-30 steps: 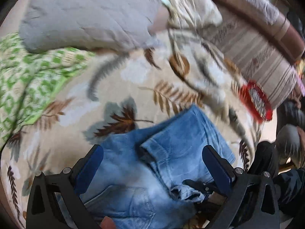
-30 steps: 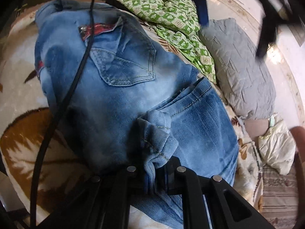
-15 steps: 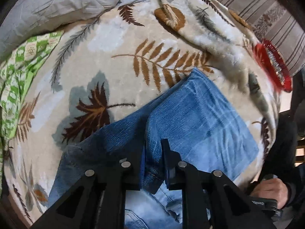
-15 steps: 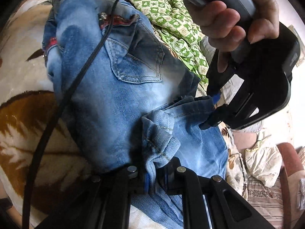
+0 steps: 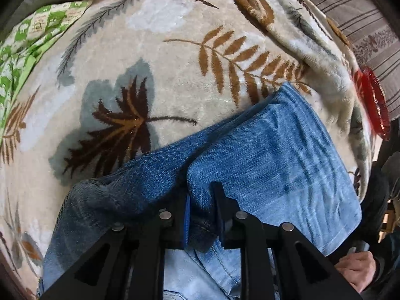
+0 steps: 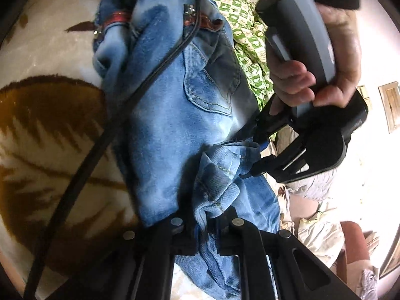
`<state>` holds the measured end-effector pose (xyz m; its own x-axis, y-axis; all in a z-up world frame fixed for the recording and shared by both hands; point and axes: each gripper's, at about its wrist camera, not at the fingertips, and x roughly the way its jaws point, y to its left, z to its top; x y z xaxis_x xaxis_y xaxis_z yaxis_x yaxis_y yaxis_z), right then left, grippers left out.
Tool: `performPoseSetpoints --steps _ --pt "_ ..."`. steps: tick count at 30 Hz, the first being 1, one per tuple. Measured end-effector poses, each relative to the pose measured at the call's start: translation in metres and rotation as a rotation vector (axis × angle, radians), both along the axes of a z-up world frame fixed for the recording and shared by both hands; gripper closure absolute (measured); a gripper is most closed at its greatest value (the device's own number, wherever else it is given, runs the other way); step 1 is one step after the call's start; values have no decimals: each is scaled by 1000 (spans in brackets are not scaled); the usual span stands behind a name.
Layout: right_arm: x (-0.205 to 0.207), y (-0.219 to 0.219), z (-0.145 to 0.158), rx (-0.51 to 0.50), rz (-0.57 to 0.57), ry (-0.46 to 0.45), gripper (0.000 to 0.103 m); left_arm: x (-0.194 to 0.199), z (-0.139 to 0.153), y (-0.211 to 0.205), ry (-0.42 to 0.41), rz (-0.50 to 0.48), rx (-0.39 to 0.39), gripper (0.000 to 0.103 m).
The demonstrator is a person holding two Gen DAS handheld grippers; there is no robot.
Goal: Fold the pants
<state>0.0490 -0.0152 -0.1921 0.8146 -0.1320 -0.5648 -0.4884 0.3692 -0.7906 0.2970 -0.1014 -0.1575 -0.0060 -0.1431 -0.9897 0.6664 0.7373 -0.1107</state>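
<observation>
I've got both grippers clamped on the hem end of the jeans [image 5: 275, 165] lying on the blanket-covered bed [image 5: 175, 57]: the left gripper [image 5: 201, 207] has just closed its jaws on a denim fold, and the right gripper [image 6: 207, 221] pinches the cuff. Next, I reckon, I carry that end together toward the waistband [image 6: 200, 20], keeping both edges level. I can read no label or writing anywhere.
</observation>
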Motion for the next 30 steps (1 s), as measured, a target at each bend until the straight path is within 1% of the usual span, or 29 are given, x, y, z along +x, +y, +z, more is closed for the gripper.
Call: performPoseSetpoints --steps 2,3,4,5,6,7,8,9,11,13,14,15,17,20,21,24,25,27,30 --pt "-4 -2 -2 -9 7 -28 92 -3 2 -6 -16 -10 18 82" --pt "-7 -3 1 -1 2 -59 91 -6 4 -10 -28 -19 27 80" --pt "-11 -3 1 10 -4 -78 84 -11 4 -20 -47 -29 37 75" --pt "-16 -5 5 23 -9 -101 77 -15 8 -23 -82 -43 56 53" --pt "-22 -8 11 32 -18 -148 47 -19 12 -25 -115 -46 84 12" --pt "-29 -12 19 50 -19 -217 18 -24 17 -25 -147 -40 96 0" --pt "-37 -16 29 87 -6 -245 9 -28 24 -25 -164 -37 72 0" --pt "-44 -22 38 128 -1 -257 2 -31 32 -23 -167 -27 46 0" --pt "-55 -33 53 186 -17 -258 2 -35 52 -16 -173 17 -10 0" --pt "-67 -46 66 251 -38 -249 2 -37 72 -5 -201 63 -58 0" --pt "-72 -53 72 285 -53 -246 2 -39 88 6 -231 111 -92 0" --pt "-75 -61 78 320 -69 -239 2 -39 99 14 -251 142 -113 0" --pt "-78 -79 92 400 -118 -223 2 -45 126 41 -319 237 -151 0" --pt "-74 -109 114 523 -201 -189 2 -55 143 71 -387 335 -173 0" --pt "-70 -122 124 577 -240 -176 2 -67 151 82 -426 372 -179 0" --pt "-59 -149 144 688 -304 -149 2 -95 166 108 -501 435 -186 0" --pt "-52 -156 149 716 -320 -140 2 -93 163 118 -517 444 -188 0" --pt "-46 -167 155 794 -353 -102 2 -112 167 130 -567 475 -187 0" --pt "-38 -181 158 912 -391 -31 2 -137 165 142 -634 506 -173 0"
